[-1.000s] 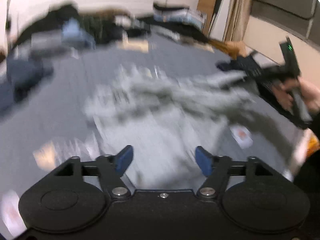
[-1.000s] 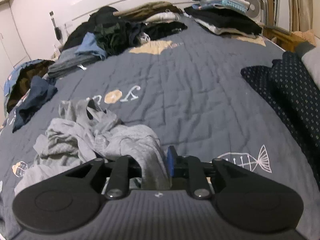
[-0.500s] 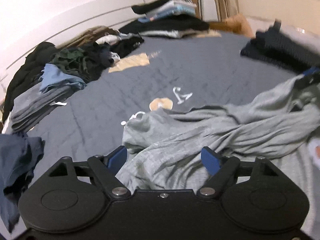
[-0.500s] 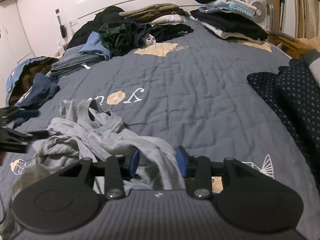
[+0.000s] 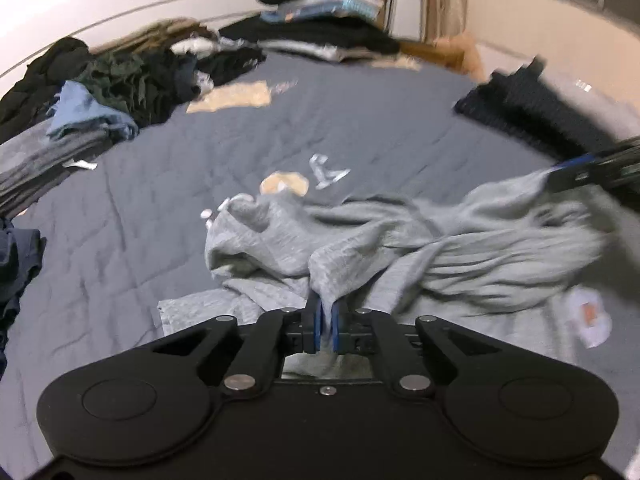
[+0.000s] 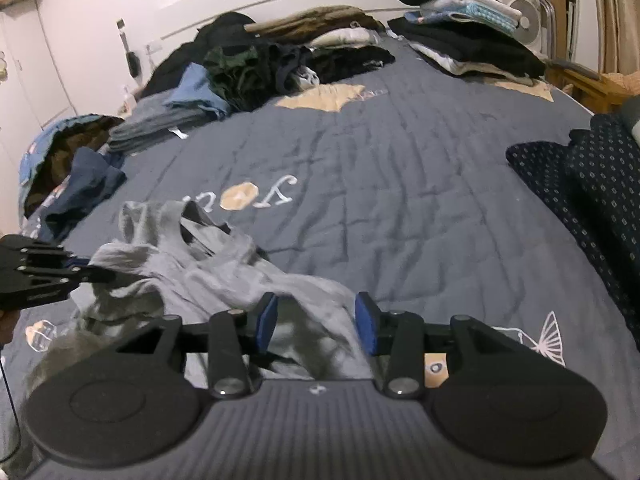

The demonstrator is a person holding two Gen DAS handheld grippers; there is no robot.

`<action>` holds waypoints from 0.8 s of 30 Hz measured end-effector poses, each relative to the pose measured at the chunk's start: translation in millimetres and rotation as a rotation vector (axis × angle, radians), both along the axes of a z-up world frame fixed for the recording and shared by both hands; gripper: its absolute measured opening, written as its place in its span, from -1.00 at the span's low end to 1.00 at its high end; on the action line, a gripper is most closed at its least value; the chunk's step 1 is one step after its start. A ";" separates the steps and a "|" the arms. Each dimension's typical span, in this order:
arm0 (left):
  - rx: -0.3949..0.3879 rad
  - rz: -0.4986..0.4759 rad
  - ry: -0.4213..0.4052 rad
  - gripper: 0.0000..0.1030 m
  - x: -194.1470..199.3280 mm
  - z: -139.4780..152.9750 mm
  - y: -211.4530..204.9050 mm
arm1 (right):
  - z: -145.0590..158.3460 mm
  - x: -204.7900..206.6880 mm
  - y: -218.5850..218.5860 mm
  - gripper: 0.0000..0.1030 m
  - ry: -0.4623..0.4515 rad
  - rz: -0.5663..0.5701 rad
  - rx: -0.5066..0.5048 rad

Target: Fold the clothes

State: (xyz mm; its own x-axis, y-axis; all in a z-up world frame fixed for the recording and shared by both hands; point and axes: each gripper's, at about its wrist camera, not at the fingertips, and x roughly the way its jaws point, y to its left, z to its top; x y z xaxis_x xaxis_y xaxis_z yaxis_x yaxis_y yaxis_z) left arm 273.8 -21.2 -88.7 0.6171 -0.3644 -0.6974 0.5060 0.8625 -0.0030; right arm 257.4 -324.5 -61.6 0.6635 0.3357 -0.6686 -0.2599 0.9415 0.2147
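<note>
Only your left wrist view showed your left gripper [image 5: 326,326] clamped on the grey garment [image 5: 400,248]; your right gripper [image 6: 316,320] was opening around its far end, clear quilt [image 6: 400,184] ahead.

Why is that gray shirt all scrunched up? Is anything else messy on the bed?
The gray shirt lies twisted in a crumpled heap on the quilt, not flat, so it looks unfolded. The left gripper pinches a bunch of it. Behind it, a dark pile is jumbled, while the stack at the far right looks neat.

white wall [image 6: 100,8], beige curtain [image 6: 612,16], small white fan [image 6: 524,10]
</note>
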 end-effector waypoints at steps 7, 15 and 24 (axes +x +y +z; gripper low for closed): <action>-0.094 -0.211 0.024 -0.97 -89.0 28.7 -33.2 | 5.5 -1.4 -2.7 -0.10 -0.009 -0.014 0.020; 0.014 -0.157 -0.126 0.02 -92.2 28.3 -47.6 | 5.2 -3.8 0.9 -0.04 -0.011 -0.002 0.010; 0.211 -0.161 -0.180 0.07 -10.9 8.4 -50.5 | 4.8 -2.6 5.1 0.03 -0.013 0.036 0.031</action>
State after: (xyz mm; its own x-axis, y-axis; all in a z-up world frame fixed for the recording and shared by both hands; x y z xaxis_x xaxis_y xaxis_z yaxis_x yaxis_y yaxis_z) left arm 262.9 -71.8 -80.3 0.6832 -0.3264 -0.6532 0.6125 0.7432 0.2693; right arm 254.8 -319.4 -56.8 0.6592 0.3803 -0.6487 -0.2967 0.9242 0.2403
